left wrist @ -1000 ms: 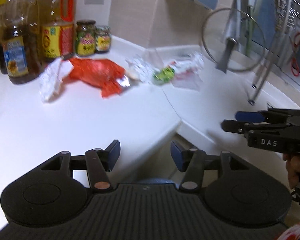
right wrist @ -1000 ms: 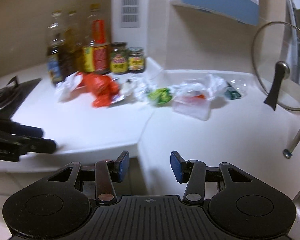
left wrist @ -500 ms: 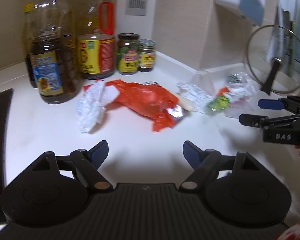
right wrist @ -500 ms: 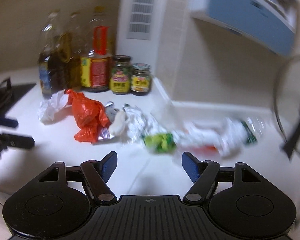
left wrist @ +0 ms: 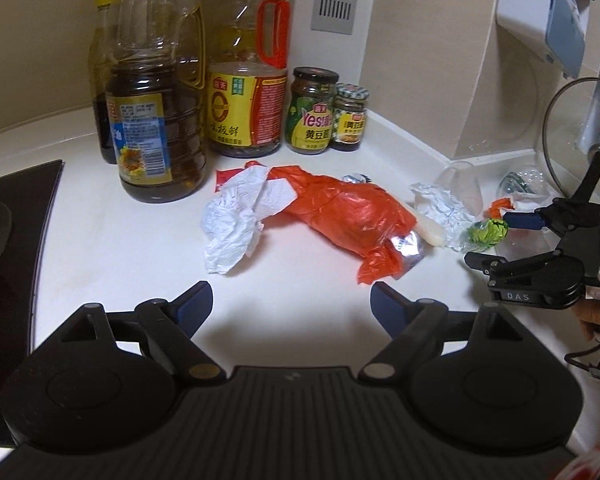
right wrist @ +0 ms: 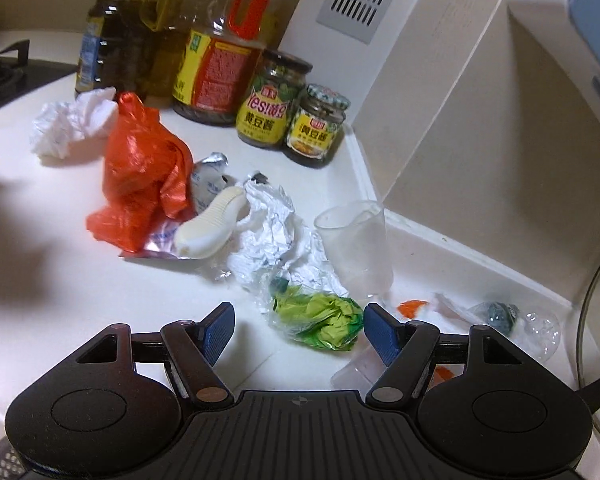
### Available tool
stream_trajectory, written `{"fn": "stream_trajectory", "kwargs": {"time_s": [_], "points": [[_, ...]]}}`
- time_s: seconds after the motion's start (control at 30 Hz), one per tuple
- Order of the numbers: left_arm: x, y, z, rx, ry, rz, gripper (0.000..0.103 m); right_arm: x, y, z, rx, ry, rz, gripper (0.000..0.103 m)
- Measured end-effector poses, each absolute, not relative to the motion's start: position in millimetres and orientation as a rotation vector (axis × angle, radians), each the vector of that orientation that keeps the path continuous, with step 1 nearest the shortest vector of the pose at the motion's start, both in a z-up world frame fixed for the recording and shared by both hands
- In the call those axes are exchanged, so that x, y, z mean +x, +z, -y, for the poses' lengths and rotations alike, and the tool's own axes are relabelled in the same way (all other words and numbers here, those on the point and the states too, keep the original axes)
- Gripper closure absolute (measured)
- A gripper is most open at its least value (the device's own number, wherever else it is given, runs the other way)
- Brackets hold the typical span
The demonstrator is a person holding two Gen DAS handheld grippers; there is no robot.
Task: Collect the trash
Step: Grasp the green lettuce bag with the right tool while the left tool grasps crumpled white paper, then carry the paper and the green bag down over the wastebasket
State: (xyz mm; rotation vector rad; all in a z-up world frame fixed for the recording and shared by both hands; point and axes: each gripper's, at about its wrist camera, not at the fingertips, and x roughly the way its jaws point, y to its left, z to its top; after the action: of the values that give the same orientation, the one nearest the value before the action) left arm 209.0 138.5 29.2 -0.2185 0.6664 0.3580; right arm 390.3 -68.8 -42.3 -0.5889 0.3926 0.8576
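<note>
Right wrist view shows the right claw [right wrist: 298,330] much nearer the litter than a second ago, jaws spread and empty, with the crumpled green plastic wrapper [right wrist: 320,320] just ahead between its tips, so a first pick looks ready; a clear plastic cup [right wrist: 354,246] stands just beyond; the left claw [left wrist: 291,302], jaws opening and empty, faces the orange plastic bag [left wrist: 348,216] and crumpled white paper [left wrist: 236,220]; sauce jars [left wrist: 314,110] sit well behind.

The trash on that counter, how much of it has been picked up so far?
None looks collected yet. The orange plastic bag, white crumpled paper, crumpled foil and clear cup all lie on the counter. The right hand-held gripper stands open around the green wrapper, not yet pressing it. The left hand-held gripper is empty, its jaws opening. Everything is left.
</note>
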Motion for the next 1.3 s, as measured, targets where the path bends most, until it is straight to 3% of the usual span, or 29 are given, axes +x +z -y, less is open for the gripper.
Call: {"fn": "stream_trajectory", "kwargs": {"time_s": [0.07,0.13,0.2,0.3,0.4,0.7,0.8,0.93,1.0,1.07,1.17,1.3], "points": [[209,28,-140,-0.217,0.367,-0.67,0.019,392,-44,66,-0.597,0.855,-0.392,0.05],[211,27,-142,-0.212,0.375,-0.672,0.019,392,-45,65,-0.597,0.857,-0.398,0.059],[213,27,-145,-0.202,0.379,-0.674,0.019,392,-46,64,-0.595,0.857,-0.398,0.062],[215,27,-148,-0.194,0.383,-0.673,0.019,391,-47,64,-0.585,0.857,-0.393,0.079],[219,27,-153,-0.182,0.387,-0.671,0.019,387,-44,66,-0.577,0.86,-0.385,0.086],[235,22,-172,-0.13,0.394,-0.678,0.02,364,-25,82,-0.51,0.868,-0.375,0.087],[247,19,-177,-0.084,0.389,-0.687,0.025,355,-19,87,-0.489,0.873,-0.382,0.087],[265,10,-185,-0.046,0.375,-0.708,0.035,343,-13,93,-0.455,0.866,-0.395,0.087],[272,5,-187,-0.016,0.367,-0.715,0.046,339,-11,95,-0.427,0.83,-0.432,0.087],[275,1,-189,0.006,0.368,-0.725,0.069,335,-11,98,-0.42,0.82,-0.439,0.087],[269,3,-192,-0.006,0.366,-0.719,0.078,329,-11,105,-0.405,0.799,-0.454,0.087],[249,13,-187,-0.039,0.359,-0.705,0.079,318,-12,115,-0.377,0.778,-0.474,0.087]]}}
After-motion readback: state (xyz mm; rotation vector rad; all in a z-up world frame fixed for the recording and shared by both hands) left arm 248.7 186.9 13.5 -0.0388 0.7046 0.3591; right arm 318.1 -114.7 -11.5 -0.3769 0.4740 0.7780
